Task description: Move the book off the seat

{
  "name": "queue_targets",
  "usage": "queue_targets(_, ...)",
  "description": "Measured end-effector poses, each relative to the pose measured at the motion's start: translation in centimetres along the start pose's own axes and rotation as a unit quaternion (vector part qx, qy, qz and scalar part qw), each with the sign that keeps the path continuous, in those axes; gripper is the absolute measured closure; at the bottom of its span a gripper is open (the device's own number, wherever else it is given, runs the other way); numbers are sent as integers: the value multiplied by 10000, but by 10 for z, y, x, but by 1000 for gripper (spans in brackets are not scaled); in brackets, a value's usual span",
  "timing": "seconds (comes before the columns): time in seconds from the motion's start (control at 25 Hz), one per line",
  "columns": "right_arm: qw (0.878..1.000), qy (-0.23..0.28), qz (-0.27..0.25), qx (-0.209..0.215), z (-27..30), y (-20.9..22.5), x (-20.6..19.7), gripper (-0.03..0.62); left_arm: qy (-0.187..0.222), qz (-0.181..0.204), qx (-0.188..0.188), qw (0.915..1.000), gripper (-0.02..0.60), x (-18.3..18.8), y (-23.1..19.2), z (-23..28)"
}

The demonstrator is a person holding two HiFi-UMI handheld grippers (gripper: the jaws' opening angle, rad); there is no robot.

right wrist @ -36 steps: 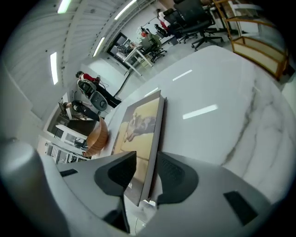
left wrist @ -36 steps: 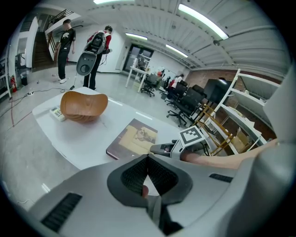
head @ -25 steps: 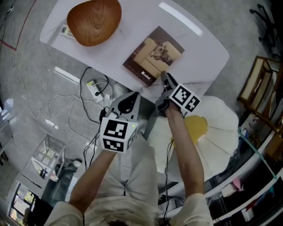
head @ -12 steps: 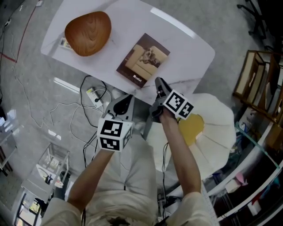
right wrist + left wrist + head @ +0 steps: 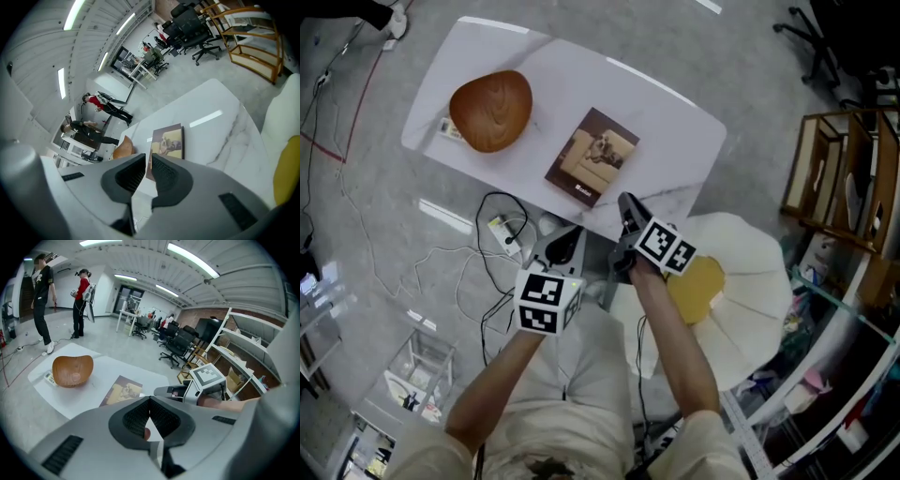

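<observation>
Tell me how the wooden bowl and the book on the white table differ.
The bowl is rounded, plain orange-brown wood; the book is flat and rectangular, dark brown with a pale cover picture. In the head view the bowl sits near the left end of the table, the book nearer its middle. Both rest on the white table, apart.

Head view, both arms. The left forearm (image 5: 487,394) and right forearm (image 5: 673,352) reached forward side by side, each gripper angled downward. The left gripper (image 5: 562,236) had its jaws closed tip to tip, nothing between them, its marker cube (image 5: 546,300) behind the jaws. The right gripper (image 5: 627,206) reached further ahead. Its jaws had just been closing and stood a narrow slit apart, gripping nothing.
</observation>
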State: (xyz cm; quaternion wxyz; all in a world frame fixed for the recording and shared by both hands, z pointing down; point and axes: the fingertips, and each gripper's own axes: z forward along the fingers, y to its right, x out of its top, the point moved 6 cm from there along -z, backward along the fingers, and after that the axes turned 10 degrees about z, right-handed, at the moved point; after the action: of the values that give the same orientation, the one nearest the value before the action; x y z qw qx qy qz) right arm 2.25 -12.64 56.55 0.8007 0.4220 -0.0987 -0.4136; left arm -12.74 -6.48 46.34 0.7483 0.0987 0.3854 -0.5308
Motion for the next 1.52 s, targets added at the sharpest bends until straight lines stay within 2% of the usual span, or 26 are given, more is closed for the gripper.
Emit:
queue_targets(0.28,9996,-6,262,133,-28,-23,-14,556,2,95,-38,9999,571,23,12,-32)
queue_targets(0.48,9996,-66,136,237,-51,-48,-17,567,23,123,-134,9998,571,36,29,-55)
queue_targets(0.6,9993,-109,57,341,-69,-68,-19,574,14,15,-165,9999,571,43,36,-68)
queue_targets(0.88,9985,17,-160,522,-116,-106,-12,577,161,67,-324,9993,571,70,57,-97)
queue_targets(1.12,9971,279,-274,649,-160,-135,2,580,332,154,-577,9977,571,96,79,-126)
queue_targets(1.52,9884,928,-656,1011,-269,-167,22,582,624,692,-1000,9906,571,127,143,-187)
